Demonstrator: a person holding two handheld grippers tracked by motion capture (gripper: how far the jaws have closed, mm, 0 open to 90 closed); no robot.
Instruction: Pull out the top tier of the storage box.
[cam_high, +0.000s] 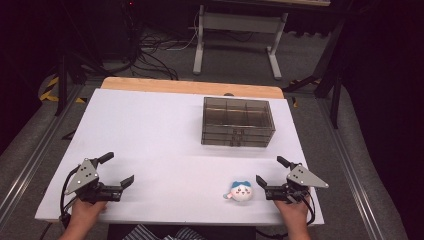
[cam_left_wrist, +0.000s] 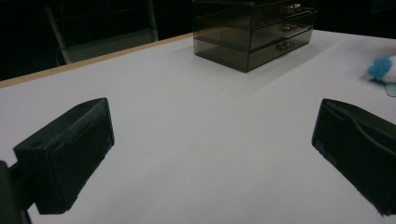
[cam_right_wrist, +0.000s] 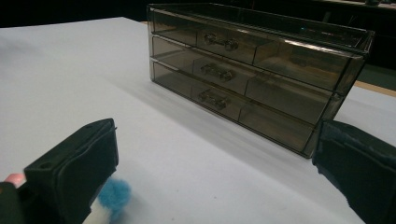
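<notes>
1. The left gripper (cam_high: 119, 170) rested on the near left part of the table (cam_high: 150, 130), its jaws spread wide with nothing between them. It sat well apart from everything else, likely just parked at the ready.
2. The right gripper (cam_high: 270, 172) lay at the near right edge, jaws also wide and empty. It pointed towards the toy, which suggested that hand was meant to pick it up.
3. The toy (cam_high: 242, 191), a small white plush with blue ears, sat near the front edge, just left of the right gripper and not touching it.
4. The drawer box (cam_high: 238, 121), smoky and see-through, stood farther back, right of centre, its handles facing the person. All drawers looked shut, so one probably needed pulling open before the toy could go inside.
</notes>
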